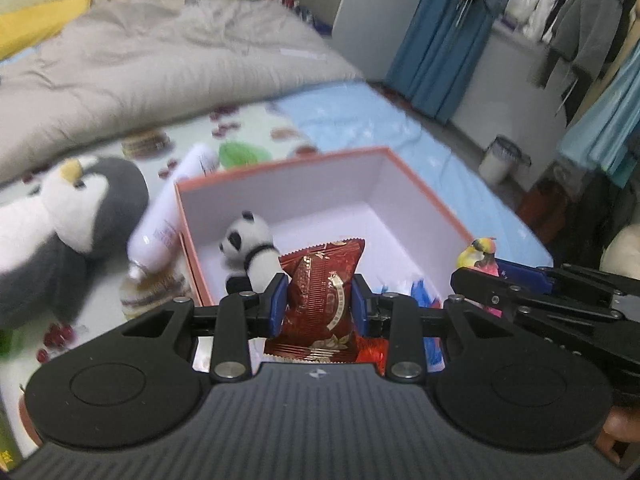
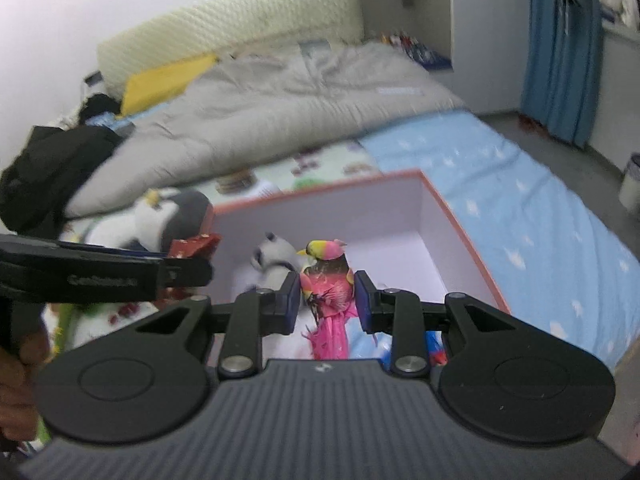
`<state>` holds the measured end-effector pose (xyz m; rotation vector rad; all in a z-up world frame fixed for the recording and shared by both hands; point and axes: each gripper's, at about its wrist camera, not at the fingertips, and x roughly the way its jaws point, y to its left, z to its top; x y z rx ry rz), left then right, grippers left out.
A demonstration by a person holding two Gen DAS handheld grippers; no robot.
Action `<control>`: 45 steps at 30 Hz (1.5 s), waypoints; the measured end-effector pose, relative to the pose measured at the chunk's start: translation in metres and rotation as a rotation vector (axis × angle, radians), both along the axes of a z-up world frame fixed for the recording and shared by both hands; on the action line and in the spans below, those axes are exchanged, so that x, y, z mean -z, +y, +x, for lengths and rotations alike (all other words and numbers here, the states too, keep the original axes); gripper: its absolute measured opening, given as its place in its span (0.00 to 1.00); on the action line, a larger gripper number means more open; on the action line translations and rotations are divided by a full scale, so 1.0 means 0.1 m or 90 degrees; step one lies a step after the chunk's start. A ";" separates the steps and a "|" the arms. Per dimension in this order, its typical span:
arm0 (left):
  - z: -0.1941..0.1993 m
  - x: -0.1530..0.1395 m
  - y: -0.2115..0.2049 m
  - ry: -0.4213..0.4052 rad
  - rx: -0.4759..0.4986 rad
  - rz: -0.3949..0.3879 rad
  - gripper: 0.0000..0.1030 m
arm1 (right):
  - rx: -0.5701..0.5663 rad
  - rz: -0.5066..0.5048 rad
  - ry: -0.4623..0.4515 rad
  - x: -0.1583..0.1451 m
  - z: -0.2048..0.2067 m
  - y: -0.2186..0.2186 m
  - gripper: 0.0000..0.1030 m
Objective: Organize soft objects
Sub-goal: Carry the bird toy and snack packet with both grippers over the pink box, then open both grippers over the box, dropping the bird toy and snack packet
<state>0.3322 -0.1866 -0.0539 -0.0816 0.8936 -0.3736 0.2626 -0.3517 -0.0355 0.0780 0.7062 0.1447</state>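
My left gripper [image 1: 319,300] is shut on a red foil snack packet [image 1: 322,292], held above the near side of an open pink-rimmed box [image 1: 280,164] with white walls. A small panda plush [image 1: 252,248] lies inside the box at its left. My right gripper [image 2: 327,300] is shut on a pink and yellow toy bird [image 2: 328,280], also over the near edge of the box [image 2: 320,188]. In the left wrist view the bird [image 1: 480,258] and the right gripper show at the right. A large penguin plush [image 1: 76,216] lies on the bed left of the box.
A white bottle [image 1: 168,220] leans against the box's left wall, next to a striped round thing [image 1: 152,288]. Behind lies a grey duvet [image 1: 160,68] and a yellow pillow [image 2: 164,80]. Blue curtains [image 1: 436,44], hanging clothes and a white bin [image 1: 502,160] stand beyond the bed's right edge.
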 end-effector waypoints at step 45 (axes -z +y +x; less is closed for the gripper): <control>-1.48 -1.05 0.41 -0.150 0.007 -0.036 0.94 | 0.023 0.033 -0.135 -0.67 -1.31 0.09 0.47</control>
